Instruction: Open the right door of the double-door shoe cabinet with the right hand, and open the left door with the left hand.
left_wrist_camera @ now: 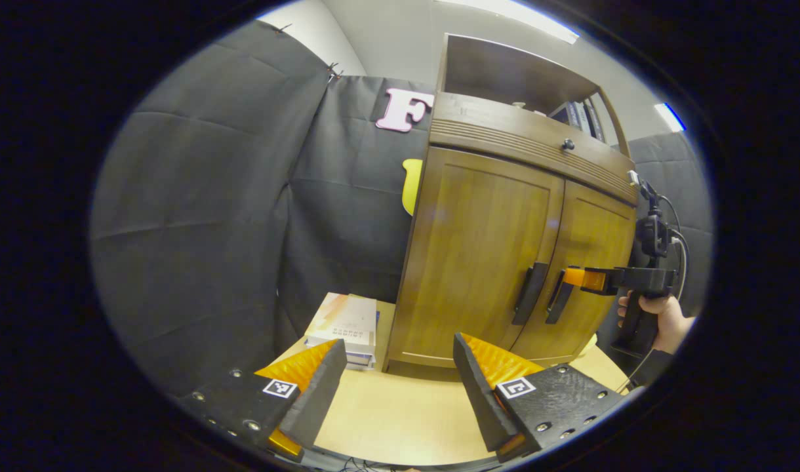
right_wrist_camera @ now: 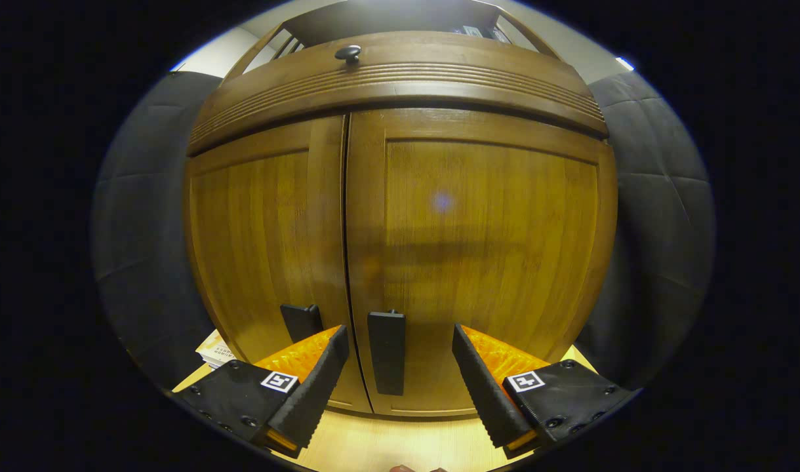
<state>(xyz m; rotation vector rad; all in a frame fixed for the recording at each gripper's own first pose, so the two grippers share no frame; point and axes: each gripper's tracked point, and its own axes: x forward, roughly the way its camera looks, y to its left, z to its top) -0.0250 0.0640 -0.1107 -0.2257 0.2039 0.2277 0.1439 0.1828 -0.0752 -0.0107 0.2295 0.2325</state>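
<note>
Between the right hand-held gripper (right_wrist_camera: 397, 367) fingers, untouched: right door (right_wrist_camera: 479, 262) handle (right_wrist_camera: 386, 352), long axis vertical, door shut | left hand-held gripper (left_wrist_camera: 400, 380) released, facing left door (left_wrist_camera: 479, 255) | cabinet on table (left_wrist_camera: 400, 413)

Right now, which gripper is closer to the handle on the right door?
The right gripper. Its open fingers straddle the right door's handle, not yet gripping. The left gripper hangs open farther back over the table, facing the left door.
</note>
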